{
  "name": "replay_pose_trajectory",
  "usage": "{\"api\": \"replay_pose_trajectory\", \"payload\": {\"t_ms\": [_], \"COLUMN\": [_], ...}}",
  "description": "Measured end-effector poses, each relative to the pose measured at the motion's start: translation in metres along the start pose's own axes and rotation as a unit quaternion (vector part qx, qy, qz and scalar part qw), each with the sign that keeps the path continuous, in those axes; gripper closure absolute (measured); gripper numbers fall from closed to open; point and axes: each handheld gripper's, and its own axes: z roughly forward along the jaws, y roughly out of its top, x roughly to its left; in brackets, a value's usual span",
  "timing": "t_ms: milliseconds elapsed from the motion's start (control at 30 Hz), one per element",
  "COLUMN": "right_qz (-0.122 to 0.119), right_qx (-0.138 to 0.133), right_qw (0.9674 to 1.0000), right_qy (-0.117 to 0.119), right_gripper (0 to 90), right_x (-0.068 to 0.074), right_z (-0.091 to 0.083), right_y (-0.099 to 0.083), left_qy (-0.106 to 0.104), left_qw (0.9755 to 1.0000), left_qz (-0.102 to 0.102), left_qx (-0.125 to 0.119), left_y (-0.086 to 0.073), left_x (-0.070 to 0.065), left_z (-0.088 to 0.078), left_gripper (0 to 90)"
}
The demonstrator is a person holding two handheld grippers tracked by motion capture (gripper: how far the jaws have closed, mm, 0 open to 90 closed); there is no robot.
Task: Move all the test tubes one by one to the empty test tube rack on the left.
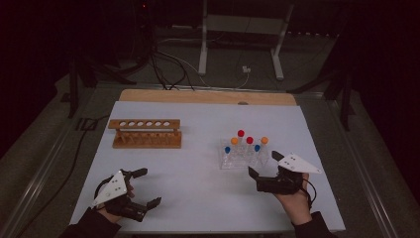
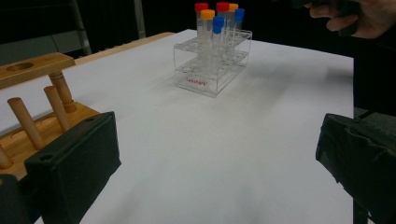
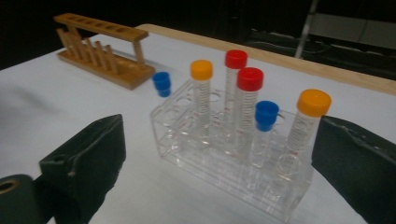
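A clear plastic tube rack [image 1: 245, 157] stands right of centre on the white table and holds several capped tubes: red [image 3: 236, 59], orange [image 3: 201, 70] and blue [image 3: 266, 115] caps. An empty wooden tube rack [image 1: 144, 133] sits at the left rear. My right gripper [image 1: 264, 163] is open just in front of the clear rack [image 3: 187, 140], and the rack lies ahead between its wide jaws. Near the front left edge my left gripper [image 1: 148, 187] is open with nothing in it. It faces the clear rack [image 2: 212, 60] from far off, with the wooden rack [image 2: 32, 116] close at its left.
A wooden strip [image 1: 208, 96] borders the white table top [image 1: 198, 173] at the back. Beyond it are cables and a metal table frame [image 1: 242, 29] on the dark floor. The person's right hand [image 2: 355, 16] shows in the left gripper view.
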Motion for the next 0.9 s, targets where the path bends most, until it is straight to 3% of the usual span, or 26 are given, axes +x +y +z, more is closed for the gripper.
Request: {"api": "replay_pose_trajectory", "payload": {"t_ms": [500, 900], "right_qz": [0.023, 0.039], "right_qx": [0.044, 0.086], "right_qw": [0.9974, 0.9935], "right_qy": [-0.052, -0.064], "right_gripper": [20.9, 55.0], "right_x": [-0.008, -0.015], "right_z": [0.026, 0.040], "right_y": [-0.003, -0.003], "left_qy": [-0.001, -0.004], "left_qw": [1.0000, 1.0000], "left_qz": [-0.001, -0.002], "left_qx": [-0.001, -0.002], "left_y": [0.000, 0.000], "left_x": [0.000, 0.000], "left_z": [-0.001, -0.001], "left_gripper": [0.4, 0.4]}}
